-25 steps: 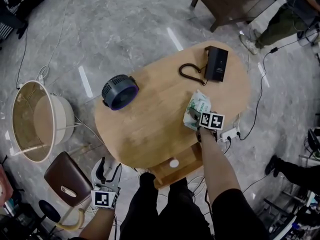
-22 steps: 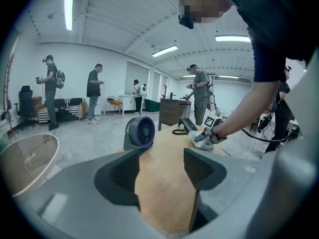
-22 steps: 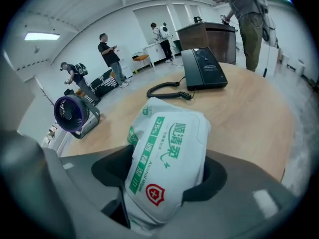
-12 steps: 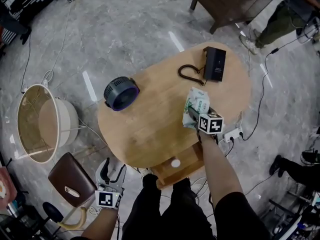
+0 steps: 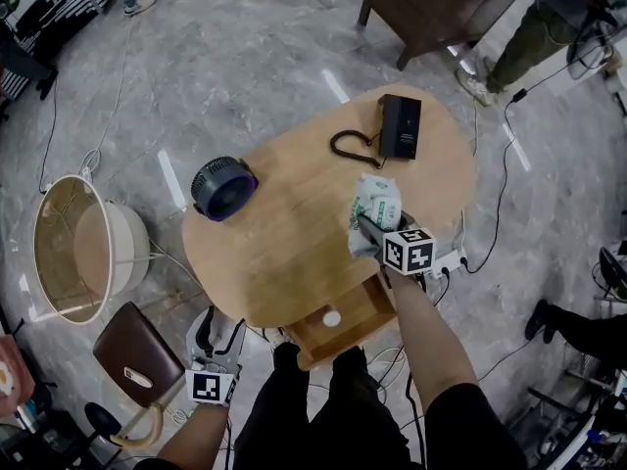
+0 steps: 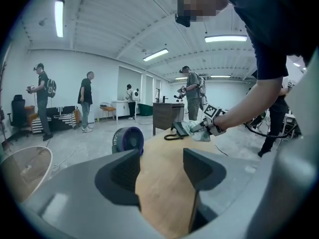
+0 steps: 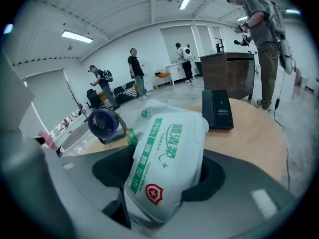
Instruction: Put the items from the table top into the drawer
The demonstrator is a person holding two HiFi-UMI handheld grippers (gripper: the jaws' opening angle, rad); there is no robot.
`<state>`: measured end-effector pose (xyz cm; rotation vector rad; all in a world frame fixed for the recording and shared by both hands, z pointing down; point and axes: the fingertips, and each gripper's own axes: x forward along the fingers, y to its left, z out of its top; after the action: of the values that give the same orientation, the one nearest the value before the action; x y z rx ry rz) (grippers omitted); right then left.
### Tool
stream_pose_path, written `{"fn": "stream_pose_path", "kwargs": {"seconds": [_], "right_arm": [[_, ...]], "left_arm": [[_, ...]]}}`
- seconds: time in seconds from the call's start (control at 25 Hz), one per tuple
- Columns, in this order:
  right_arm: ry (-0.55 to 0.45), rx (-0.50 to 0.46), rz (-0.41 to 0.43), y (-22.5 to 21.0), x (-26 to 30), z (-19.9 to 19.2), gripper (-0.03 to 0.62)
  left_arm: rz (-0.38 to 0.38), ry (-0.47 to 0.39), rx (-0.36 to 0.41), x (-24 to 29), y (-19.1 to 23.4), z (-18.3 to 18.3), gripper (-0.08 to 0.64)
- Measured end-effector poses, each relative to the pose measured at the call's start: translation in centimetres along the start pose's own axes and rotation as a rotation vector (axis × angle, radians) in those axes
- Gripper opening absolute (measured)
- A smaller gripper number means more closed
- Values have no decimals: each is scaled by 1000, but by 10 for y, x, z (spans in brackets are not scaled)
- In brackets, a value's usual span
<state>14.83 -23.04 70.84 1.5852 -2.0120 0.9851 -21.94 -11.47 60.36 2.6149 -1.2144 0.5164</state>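
The oval wooden table (image 5: 284, 262) lay under and ahead of the right tongs (image 5: 370, 231), while the left tongs (image 5: 217, 339) hung off its near edge, low at the person's side, with jaws apart and nothing between them; along those jaws only bare table top showed. The drawer (image 5: 345, 333) sat just behind and below the right tongs, on the person's side of the table edge, and appeared pulled out, its pale knob (image 5: 331, 317) facing the person. The round fan (image 5: 222, 186) stood well apart to the left of the right tongs, and the black telephone (image 5: 399, 125) with its coiled cord lay ahead of them near the far edge. The right tongs were clamped on the white-and-green wipes pack (image 5: 376, 202), which filled the gap between the jaws and stuck out forward and upward, tilted; the right gripper view confirmed the soft pack (image 7: 167, 163) pinched near its lower end. Whether the pack's far end cleared the table could not be told. The step in hand was judged to be carrying the pack back to the drawer. To do it well: keep the clamp firm, since the soft wrapper could slip or fold; lift until the free end is off the table; draw the tongs straight back over the table edge; lower the pack into the drawer cavity before parting the jaws; keep the left tongs clear of the drawer.
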Motion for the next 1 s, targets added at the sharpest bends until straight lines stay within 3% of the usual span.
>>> {"fn": "stream_pose_path", "kwargs": {"seconds": [0.44,0.76,1.0], "right_arm": [[-90,-12,116,32,-80,6,313],[-85,-32,164,57,-135,-34,311],[-64,22,204,69,-155,-74,311]], "left_arm": [[-49,-10,31,13,-42,12,285],[-66,-14,65,19,-59,12,285],[-77,-2,64,18,-63,9,285]]}}
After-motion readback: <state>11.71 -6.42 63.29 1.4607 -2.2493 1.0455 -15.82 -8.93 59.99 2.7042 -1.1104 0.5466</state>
